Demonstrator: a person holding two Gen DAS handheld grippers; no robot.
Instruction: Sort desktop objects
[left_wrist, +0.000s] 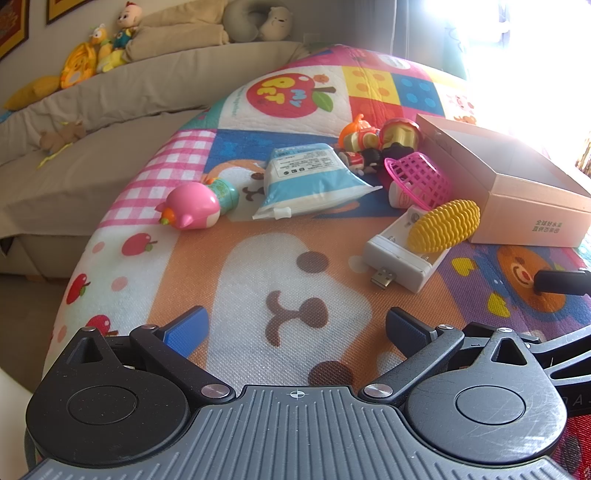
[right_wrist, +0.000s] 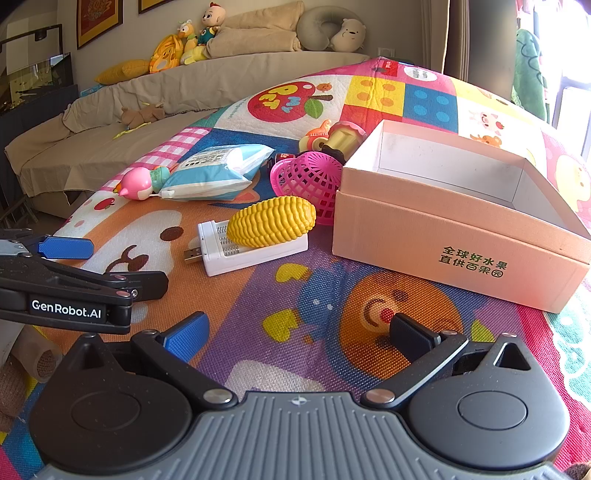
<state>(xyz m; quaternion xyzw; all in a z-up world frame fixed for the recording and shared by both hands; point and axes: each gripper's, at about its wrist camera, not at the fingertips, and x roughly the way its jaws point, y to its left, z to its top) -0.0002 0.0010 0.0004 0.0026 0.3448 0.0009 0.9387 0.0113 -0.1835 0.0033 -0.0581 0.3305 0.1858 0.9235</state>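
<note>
Black left gripper (left_wrist: 295, 326), right gripper (right_wrist: 297, 332): blue pads, silver screws, ribbed grey base

We see home living room: beige sofa (right_wrist: 207, 85) along wall, plush toys (right_wrist: 192, 44) and neck pillow (right_wrist: 321, 27) on its back, framed pictures (right_wrist: 98, 20) above, colourful cartoon play mat (right_wrist: 295, 295) strewn with toys.

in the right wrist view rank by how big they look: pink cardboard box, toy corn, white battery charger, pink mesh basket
1. pink cardboard box, by far the largest.
2. toy corn and white battery charger: they look alike, the corn hiding part of the charger.
3. pink mesh basket: partly hidden and farther off, so unsure.
</note>
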